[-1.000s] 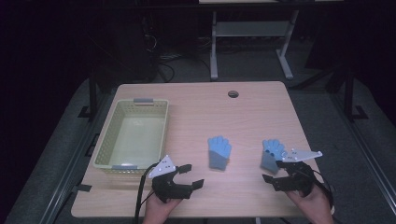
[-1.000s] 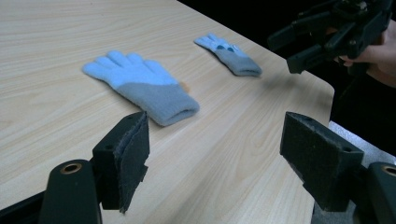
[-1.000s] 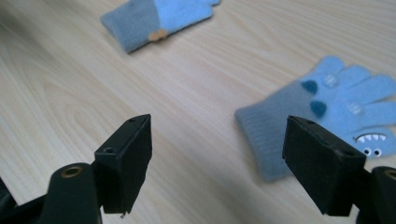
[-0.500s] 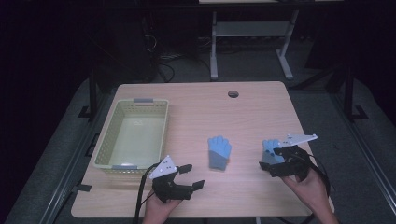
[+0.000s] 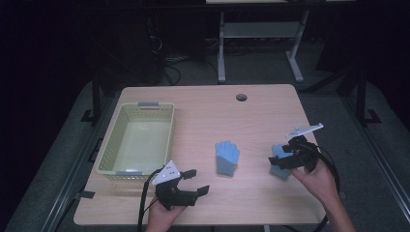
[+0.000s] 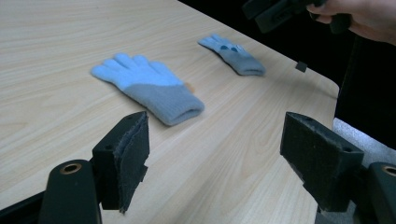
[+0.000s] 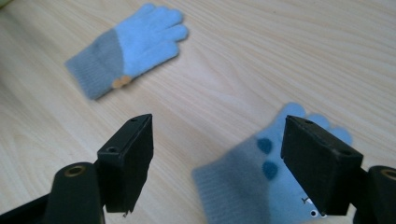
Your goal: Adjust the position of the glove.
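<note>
Above right glove (image 7: 261, 186) | right claw (image 7: 224, 163) apart | left claw (image 6: 215, 154) apart

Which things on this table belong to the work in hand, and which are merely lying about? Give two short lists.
In the work:
- right gripper, jaws open, over the right-hand glove
- middle glove, flat on the table
- left gripper, jaws open, near the table's front edge

Lying about:
- pale green basket, probably where the gloves go, untouched
- round hole in the tabletop
</note>
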